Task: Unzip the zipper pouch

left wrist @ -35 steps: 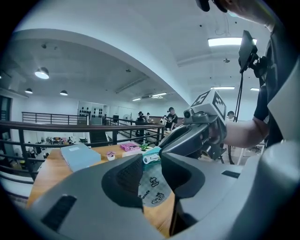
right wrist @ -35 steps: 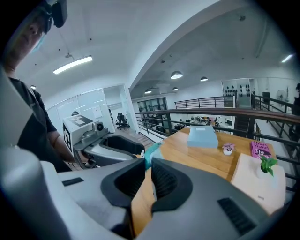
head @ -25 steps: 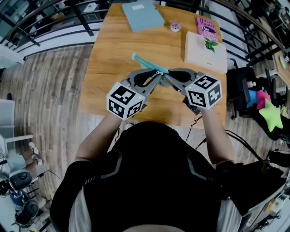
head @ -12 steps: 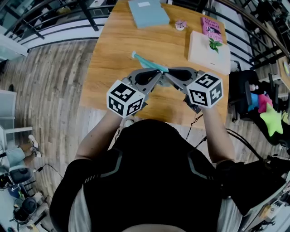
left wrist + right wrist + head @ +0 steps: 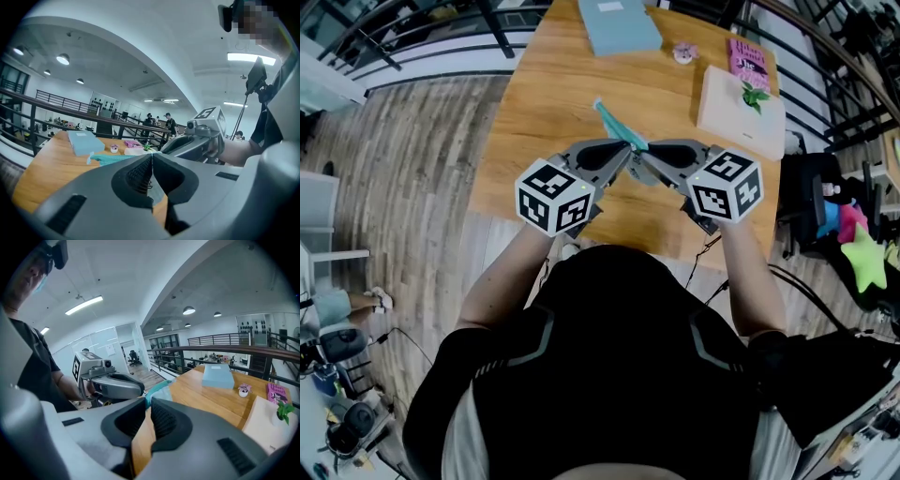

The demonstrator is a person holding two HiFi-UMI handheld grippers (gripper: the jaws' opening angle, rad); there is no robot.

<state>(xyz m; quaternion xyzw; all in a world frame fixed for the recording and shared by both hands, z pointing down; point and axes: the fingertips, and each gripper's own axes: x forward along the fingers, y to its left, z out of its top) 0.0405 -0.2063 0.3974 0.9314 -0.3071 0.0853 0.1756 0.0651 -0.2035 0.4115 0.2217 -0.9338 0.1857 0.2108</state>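
Observation:
The teal zipper pouch [image 5: 615,124] hangs in the air over the wooden table [image 5: 544,103], its free end pointing away from me. My two grippers meet tip to tip at its near end. The left gripper [image 5: 625,156] is shut, with a thin dark bit of the pouch [image 5: 110,159] pinched between its pads; I cannot tell whether that bit is the zipper pull. The right gripper [image 5: 644,157] is shut on the pouch's teal edge [image 5: 158,389]. In each gripper view the other gripper shows just beyond the jaws: the right gripper [image 5: 199,140] and the left gripper [image 5: 115,385].
On the far part of the table lie a light blue book [image 5: 623,23], a small pink flower pot [image 5: 685,52], a pink book [image 5: 748,64] and a white box with a green sprig [image 5: 741,112]. Railings run round the table. Bags and a green star toy [image 5: 863,255] sit at the right.
The pouch's free end has swung from pointing left to pointing more away from me. Both grippers stay tip to tip at its near end.

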